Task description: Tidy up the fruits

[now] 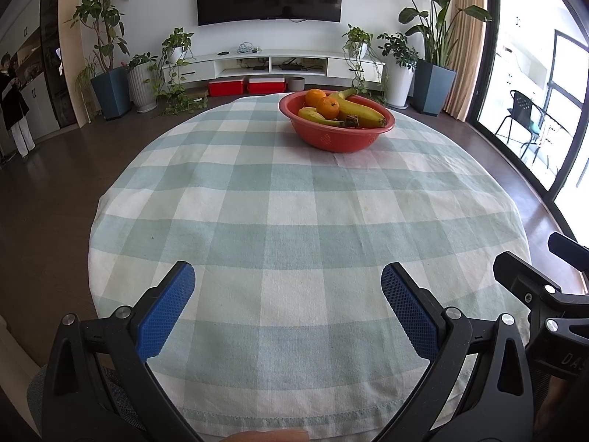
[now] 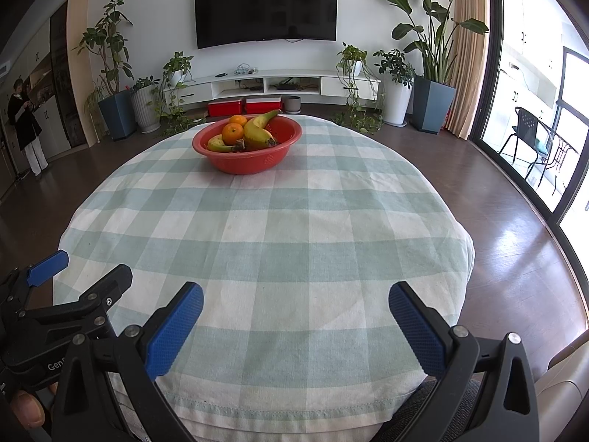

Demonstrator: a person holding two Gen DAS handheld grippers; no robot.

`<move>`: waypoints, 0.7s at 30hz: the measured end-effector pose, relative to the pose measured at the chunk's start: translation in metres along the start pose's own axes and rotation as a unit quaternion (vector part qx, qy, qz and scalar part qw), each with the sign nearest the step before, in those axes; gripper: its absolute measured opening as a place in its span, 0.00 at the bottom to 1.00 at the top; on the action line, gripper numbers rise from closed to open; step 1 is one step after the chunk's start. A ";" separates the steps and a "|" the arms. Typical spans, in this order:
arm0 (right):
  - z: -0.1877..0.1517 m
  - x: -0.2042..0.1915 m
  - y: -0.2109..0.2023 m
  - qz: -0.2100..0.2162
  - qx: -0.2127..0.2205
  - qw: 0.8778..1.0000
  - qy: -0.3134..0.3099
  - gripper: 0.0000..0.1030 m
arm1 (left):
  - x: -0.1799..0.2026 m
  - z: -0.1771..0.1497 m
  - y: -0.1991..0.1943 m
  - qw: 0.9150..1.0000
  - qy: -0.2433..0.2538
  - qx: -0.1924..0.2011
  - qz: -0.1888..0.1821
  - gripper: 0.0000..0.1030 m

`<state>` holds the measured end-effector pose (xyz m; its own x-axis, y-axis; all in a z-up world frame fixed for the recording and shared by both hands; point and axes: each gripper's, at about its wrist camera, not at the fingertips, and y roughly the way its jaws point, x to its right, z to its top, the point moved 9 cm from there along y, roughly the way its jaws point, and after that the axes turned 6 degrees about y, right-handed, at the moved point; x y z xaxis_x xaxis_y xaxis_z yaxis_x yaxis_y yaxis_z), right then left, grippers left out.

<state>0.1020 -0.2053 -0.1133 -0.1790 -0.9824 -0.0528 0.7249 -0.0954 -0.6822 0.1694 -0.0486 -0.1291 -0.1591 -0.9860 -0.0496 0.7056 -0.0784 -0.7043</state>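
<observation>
Checked pale-green-and-white tablecloth lies bare except for the red plastic bowl already holding yellow bananas and oranges, while left gripper and right gripper hover spread, empty, near its front edge, so no fruit seems left to gather.

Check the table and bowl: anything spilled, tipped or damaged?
Nothing stands out. The red bowl sits upright on the checked tablecloth, holding two oranges and the bananas. No fruit lies on the cloth. Both tools are open at the near edge.
</observation>
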 end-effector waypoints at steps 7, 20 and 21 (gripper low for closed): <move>-0.001 -0.001 0.000 0.000 -0.001 1.000 0.000 1.00 | 0.000 -0.001 0.000 1.000 0.000 0.000 0.000 1.00; 0.000 -0.001 0.000 0.000 -0.001 1.000 0.000 1.00 | 0.001 -0.002 0.000 1.000 0.000 0.000 0.000 1.00; -0.001 -0.001 0.000 0.000 -0.001 1.000 0.000 1.00 | 0.000 -0.001 0.000 1.000 0.000 0.000 0.000 1.00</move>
<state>0.1013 -0.2040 -0.1135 -0.1787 -0.9825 -0.0526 0.7230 -0.0948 -0.6843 0.1684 -0.0488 -0.1302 -0.1590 -0.9860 -0.0507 0.7056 -0.0776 -0.7043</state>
